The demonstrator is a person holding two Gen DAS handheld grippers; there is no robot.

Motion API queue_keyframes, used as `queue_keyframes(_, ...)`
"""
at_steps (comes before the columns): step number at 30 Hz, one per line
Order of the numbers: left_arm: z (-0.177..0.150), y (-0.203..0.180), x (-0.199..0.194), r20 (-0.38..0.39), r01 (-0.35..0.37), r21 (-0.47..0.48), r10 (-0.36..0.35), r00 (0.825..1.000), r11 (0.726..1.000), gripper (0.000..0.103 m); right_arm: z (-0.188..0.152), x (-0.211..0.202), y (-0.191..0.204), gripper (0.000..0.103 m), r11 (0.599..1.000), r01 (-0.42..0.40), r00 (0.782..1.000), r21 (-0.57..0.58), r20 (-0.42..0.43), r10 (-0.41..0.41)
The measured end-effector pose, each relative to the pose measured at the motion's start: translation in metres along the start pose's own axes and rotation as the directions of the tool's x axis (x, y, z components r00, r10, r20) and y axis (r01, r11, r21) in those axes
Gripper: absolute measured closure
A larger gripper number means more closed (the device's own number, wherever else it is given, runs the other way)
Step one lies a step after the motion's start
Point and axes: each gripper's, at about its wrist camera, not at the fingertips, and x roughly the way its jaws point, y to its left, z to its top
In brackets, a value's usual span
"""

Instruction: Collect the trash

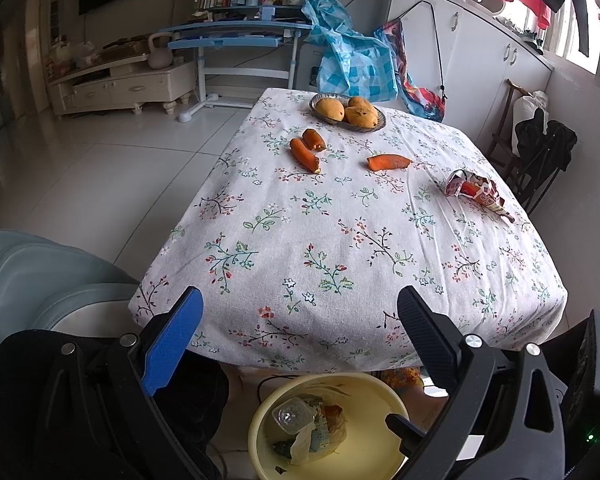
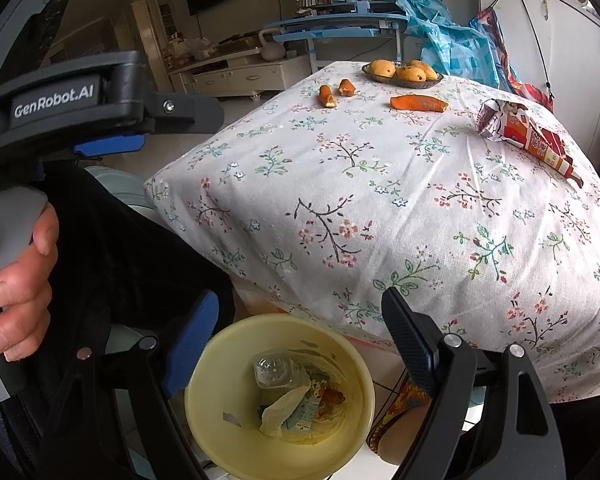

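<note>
Floral tablecloth: peels, wrapper, mango plate; both grippers empty, spread.

A bin sits on the floor in front of the table. On the table, a fruit bowl is at the back, peels before it, a carton right.
</note>
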Motion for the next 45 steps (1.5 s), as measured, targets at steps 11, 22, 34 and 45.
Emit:
queue_keyframes(11,0.0003,0.0002,0.0002,0.0,0.0,0.001,0.0,1.0,1.0,0.009,-0.0008,-0.0003,0.0007,0.023,1.0,-0.001,1.0,-0.003,0.001,0.001)
queue_keyframes(22,0.0004,-0.0001,0.0003,0.0,0.0,0.0,0.0,1.0,1.0,0.009,0.0004,-0.0007,0.0021,0.023,1.0,0.0,1.0,-0.004,0.004,0.0)
queue_keyframes(34,0.0007,-0.0002,0.0005,-0.001,0.0,0.001,0.0,1.0,1.0,0.009,0.0015,-0.0002,0.004,0.023,1.0,-0.001,1.0,-0.008,0.0,0.001)
queue_keyframes(45,0.0009,0.0,0.0005,-0.001,0.0,0.0,0.0,1.0,1.0,0.009,0.0019,-0.0001,0.0046,0.023,1.0,-0.001,1.0,-0.008,0.001,0.001)
